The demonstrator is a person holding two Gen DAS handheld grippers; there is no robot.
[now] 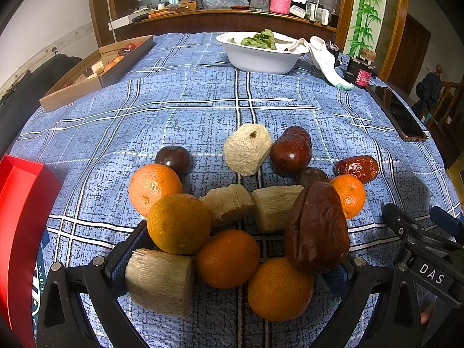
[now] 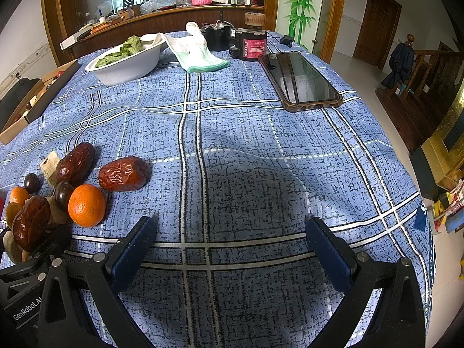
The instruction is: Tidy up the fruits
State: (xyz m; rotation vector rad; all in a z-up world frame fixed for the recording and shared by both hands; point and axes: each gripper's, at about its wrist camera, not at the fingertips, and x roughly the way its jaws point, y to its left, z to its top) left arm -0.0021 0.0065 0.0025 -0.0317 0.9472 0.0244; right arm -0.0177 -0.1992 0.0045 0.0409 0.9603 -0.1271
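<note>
A heap of fruit lies on the blue checked cloth (image 1: 203,110): several oranges (image 1: 227,258), pale sugarcane pieces (image 1: 161,281), red dates (image 1: 317,227) and dark round fruits (image 1: 174,158). My left gripper (image 1: 235,261) is open and wide; its fingers flank the near end of the heap, with oranges, a cane piece and a large date between them. My right gripper (image 2: 232,246) is open over bare cloth, right of the heap. In the right wrist view an orange (image 2: 86,206) and a wrinkled date (image 2: 124,174) are the closest fruits.
A cardboard box (image 1: 72,92) holding sorted fruit stands far left. A red box (image 1: 20,232) is near left. A white bowl (image 1: 261,61) of greens, a glove (image 2: 197,52), a phone (image 2: 301,78) and a dark jar (image 2: 250,45) lie further back.
</note>
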